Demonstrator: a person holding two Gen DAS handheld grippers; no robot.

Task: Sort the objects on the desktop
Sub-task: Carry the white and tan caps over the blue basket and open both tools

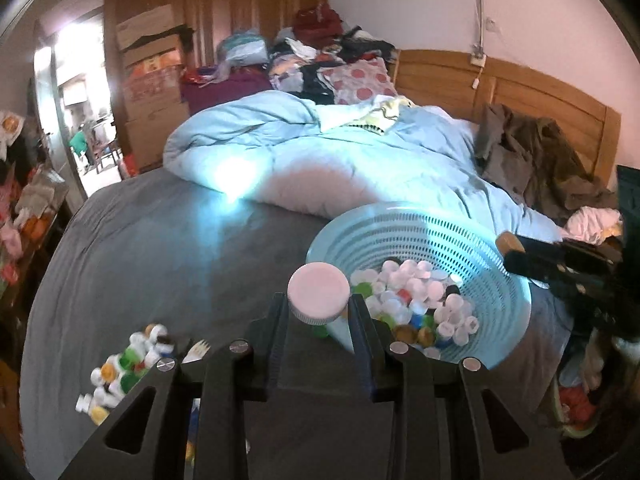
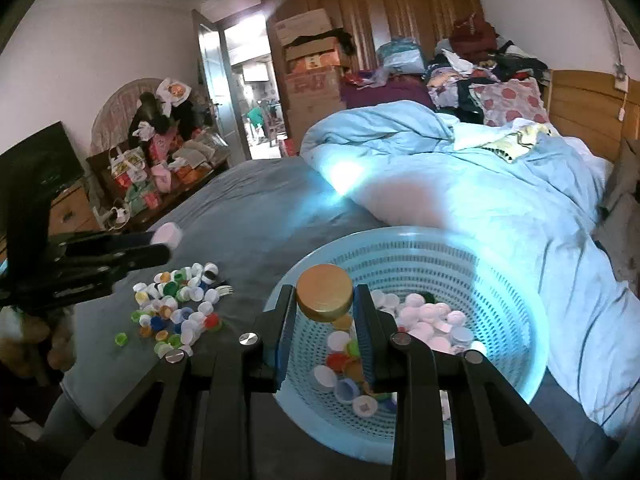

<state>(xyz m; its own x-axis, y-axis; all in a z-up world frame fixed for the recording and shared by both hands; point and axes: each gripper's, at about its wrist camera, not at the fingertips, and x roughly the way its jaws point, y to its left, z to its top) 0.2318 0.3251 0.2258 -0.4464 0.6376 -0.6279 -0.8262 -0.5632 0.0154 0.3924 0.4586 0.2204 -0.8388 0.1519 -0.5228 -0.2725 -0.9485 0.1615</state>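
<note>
- Gold cap (image 2: 325, 298) sits clamped between the fingers of the right gripper (image 2: 325, 312), jaws closed to the cap's width, held above the near rim of the basket (image 2: 500, 280).
- White cap (image 1: 319, 294) is pinched the same way in the left gripper (image 1: 319, 312), raised over the sheet (image 1: 160, 248) just beside the basket's (image 1: 500, 280) left rim.
- In the right wrist view the left gripper (image 2: 160, 246) reaches in from the left edge with the white cap (image 2: 168, 234) at its tip, above the loose pile.
- In the left wrist view the right gripper (image 1: 516, 254) enters from the right edge, over the far side of the basket, with the gold cap (image 1: 509, 241) at its tip.
- Basket: light blue perforated plastic, standing on the grey sheet. Contents: many caps (image 2: 432, 320), mostly white, with some red, orange, green and blue.
- Loose pile (image 2: 180, 304) of mixed caps lies on the sheet left of the basket, apart from it; also seen lower left in the left wrist view (image 1: 128, 368).
- A small white fork (image 2: 224, 291) lies at the pile's right edge.
- Surroundings: blue duvet (image 2: 440, 168) bunched behind the basket; clothes (image 1: 332, 56) heaped beyond it; boxes (image 2: 316, 72) stacked by the wardrobe.
</note>
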